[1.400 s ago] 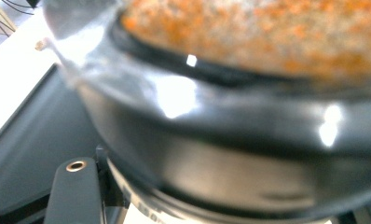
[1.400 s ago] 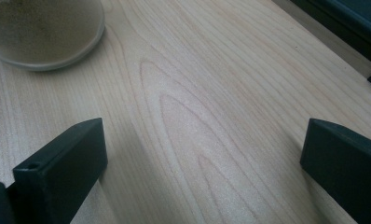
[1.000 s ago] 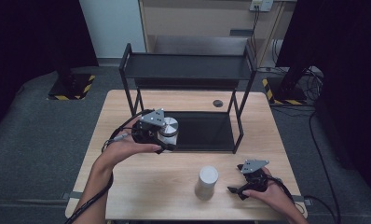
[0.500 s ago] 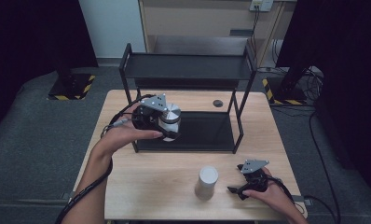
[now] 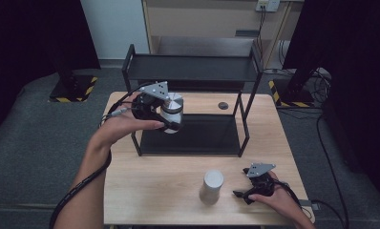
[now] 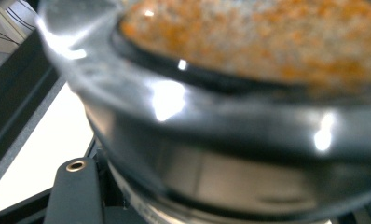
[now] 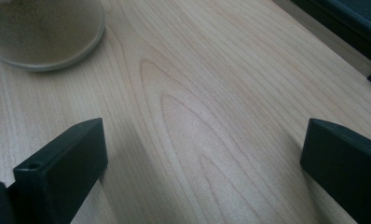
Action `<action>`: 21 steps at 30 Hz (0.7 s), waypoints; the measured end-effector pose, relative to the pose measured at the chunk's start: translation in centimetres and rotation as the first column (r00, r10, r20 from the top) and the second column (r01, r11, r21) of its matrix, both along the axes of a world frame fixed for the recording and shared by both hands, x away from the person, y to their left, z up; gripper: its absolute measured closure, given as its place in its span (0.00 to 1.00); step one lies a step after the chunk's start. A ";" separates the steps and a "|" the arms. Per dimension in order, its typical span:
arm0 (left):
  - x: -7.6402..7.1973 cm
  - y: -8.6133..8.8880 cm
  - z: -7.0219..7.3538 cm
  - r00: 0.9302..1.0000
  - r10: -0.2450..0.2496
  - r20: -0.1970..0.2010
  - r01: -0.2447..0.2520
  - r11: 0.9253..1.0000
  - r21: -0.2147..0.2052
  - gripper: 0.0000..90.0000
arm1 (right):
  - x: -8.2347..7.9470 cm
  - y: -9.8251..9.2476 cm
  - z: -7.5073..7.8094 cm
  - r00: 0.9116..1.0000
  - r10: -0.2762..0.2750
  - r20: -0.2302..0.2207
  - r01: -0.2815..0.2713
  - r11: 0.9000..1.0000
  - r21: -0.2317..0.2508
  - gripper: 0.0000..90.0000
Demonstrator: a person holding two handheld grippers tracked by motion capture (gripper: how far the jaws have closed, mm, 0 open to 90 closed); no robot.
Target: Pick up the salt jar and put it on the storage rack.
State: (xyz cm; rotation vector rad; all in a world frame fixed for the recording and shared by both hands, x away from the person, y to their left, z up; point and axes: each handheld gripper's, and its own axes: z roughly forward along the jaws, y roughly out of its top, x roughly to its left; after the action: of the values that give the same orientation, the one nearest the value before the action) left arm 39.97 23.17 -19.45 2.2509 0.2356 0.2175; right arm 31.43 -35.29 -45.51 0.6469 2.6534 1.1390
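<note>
A: Lifted since a second ago: left tongs (image 5: 173, 116) plus silver jar (image 5: 171, 110), up off the rack's lower tray level, now hanging in front of the black rack (image 5: 190, 69), between its two shelves. Right tongs (image 5: 244, 192) unchanged, parked on the worktop (image 5: 150, 191).

B: Grip state?

A: Left tongs pinching the jar around its body. Confirmed in the left gripper view: jar (image 6: 230, 121) right against the lens, one black jaw at bottom left, orange-speckled contents visible through a clear top. Right tongs spread wide, nothing between them, bare wood in the right gripper view.

B: Anything else close by?

A: White cup (image 5: 211, 185) standing on the worktop just left of the right tongs; rim of it (image 7: 44, 32) also at top left in the right gripper view. Small dark round thing (image 5: 223, 105) on the worktop behind the rack's lower tray (image 5: 202, 136). Can't tell what.

B: Risks?

A: Judging only: smooth shiny jar wall, side pinch, so slip or tilt if swung fast. Upper shelf edge and left post near the jar, so a clip there likely if raised straight up without pulling back first. Contents possibly spilling if lid loose; lid fit not readable, too blurred.

B: Right side?

A: Low risk. Cup toppled only if the spread tongs slide left.
</note>
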 end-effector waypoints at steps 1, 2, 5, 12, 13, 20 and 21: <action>0.1 0.0 0.2 1.000 0.000 0.000 0.000 1.000 -0.001 0.33 | 0.0 0.0 0.0 1.000 0.000 0.000 0.000 1.000 0.000 0.02; 0.2 0.0 0.4 1.000 -0.001 0.002 0.001 1.000 -0.001 0.33 | 0.0 0.0 0.0 1.000 0.000 0.000 0.000 1.000 0.000 0.02; 0.5 0.0 0.9 1.000 0.000 0.008 0.000 1.000 -0.002 0.33 | 0.0 0.0 0.0 1.000 0.000 0.000 0.000 1.000 0.000 0.02; 1.4 0.0 1.3 1.000 -0.006 0.001 0.006 1.000 -0.002 0.33 | 0.0 0.0 0.0 1.000 0.000 0.000 0.000 1.000 0.000 0.02; 1.5 0.0 1.3 1.000 -0.006 0.001 0.006 1.000 -0.001 0.33 | 0.0 0.0 0.0 1.000 0.000 0.000 0.000 1.000 0.000 0.02; 2.1 0.0 1.5 1.000 0.006 -0.001 -0.006 1.000 -0.001 0.33 | 0.0 0.0 0.0 1.000 0.000 0.000 0.000 1.000 0.000 0.02; 2.1 0.0 1.7 1.000 0.008 -0.002 -0.008 1.000 0.000 0.33 | 0.0 0.0 0.0 1.000 0.000 0.000 0.000 1.000 0.000 0.02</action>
State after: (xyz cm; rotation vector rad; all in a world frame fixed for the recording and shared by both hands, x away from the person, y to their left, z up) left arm 42.10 23.16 -17.79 2.2506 0.2457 0.2195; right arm 31.42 -35.29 -45.51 0.6473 2.6528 1.1390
